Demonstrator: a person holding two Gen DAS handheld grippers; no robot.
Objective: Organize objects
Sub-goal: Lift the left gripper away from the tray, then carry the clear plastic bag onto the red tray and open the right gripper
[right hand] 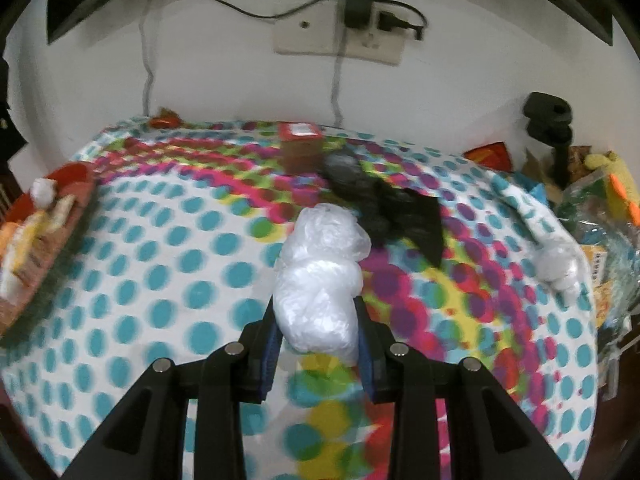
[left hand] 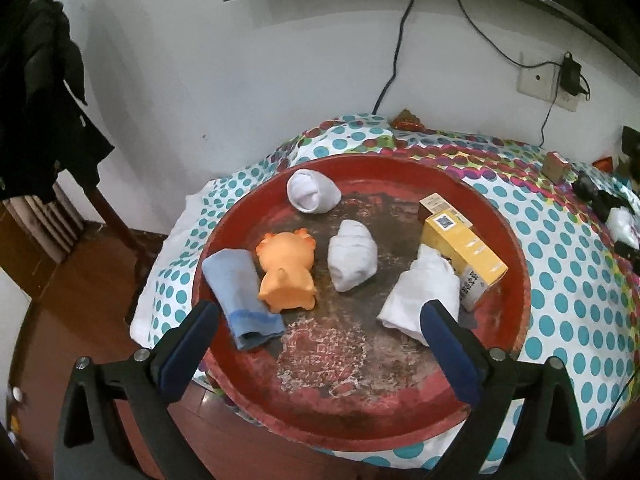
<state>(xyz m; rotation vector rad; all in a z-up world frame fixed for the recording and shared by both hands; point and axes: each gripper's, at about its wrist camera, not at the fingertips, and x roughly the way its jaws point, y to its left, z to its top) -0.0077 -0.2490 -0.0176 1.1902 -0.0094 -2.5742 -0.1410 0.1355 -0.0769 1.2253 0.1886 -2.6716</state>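
In the left wrist view a round red tray (left hand: pixel 516 264) holds a blue rolled sock (left hand: pixel 240 296), an orange toy animal (left hand: pixel 286 272), three white rolled socks (left hand: pixel 352 256), (left hand: pixel 312 192), (left hand: pixel 424 296) and a yellow box (left hand: pixel 464 252). My left gripper (left hand: pixel 320 316) is open and empty over the tray's near edge. In the right wrist view my right gripper (right hand: pixel 318 320) is shut on a crumpled white plastic bag (right hand: pixel 320 276), held above the dotted tablecloth (right hand: pixel 160 280). The tray (right hand: pixel 76 216) shows at the far left there.
A black bag (right hand: pixel 392 208) and a brown box (right hand: pixel 300 148) lie behind the white bag. Another white bundle (right hand: pixel 558 268) and snack packets (right hand: pixel 604 208) sit at the right edge. A wall socket with cables (right hand: pixel 360 36) is behind the table.
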